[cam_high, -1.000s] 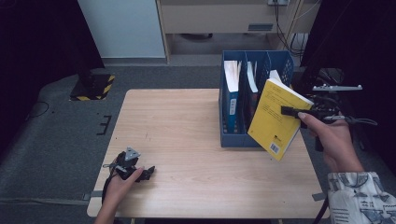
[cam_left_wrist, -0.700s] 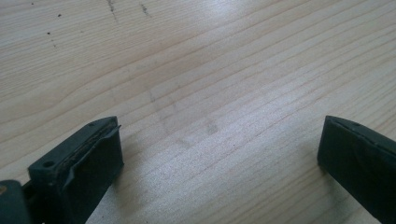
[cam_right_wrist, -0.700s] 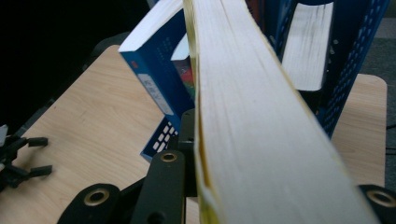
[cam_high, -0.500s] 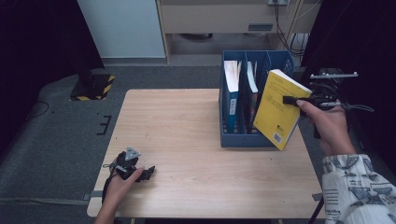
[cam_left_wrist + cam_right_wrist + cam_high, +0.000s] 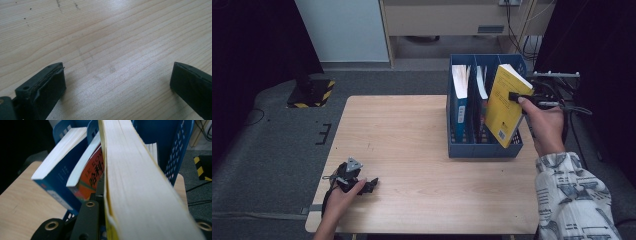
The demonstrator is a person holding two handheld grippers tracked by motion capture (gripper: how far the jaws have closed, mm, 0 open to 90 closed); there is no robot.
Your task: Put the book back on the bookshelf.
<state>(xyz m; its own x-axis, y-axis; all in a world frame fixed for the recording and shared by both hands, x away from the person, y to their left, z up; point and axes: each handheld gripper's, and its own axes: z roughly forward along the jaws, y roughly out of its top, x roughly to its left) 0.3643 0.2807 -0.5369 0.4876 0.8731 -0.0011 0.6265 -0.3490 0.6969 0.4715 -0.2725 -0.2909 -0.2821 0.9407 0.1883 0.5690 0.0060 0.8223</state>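
Right tool (image 5: 513,96) clamped on a yellow paperback book (image 5: 504,111), book tilted above the right compartment of the blue file rack (image 5: 482,150), blue book (image 5: 458,100) and orange book (image 5: 87,180) standing in the other compartments, left tool (image 5: 371,185) resting open on the wooden bench (image 5: 412,150)
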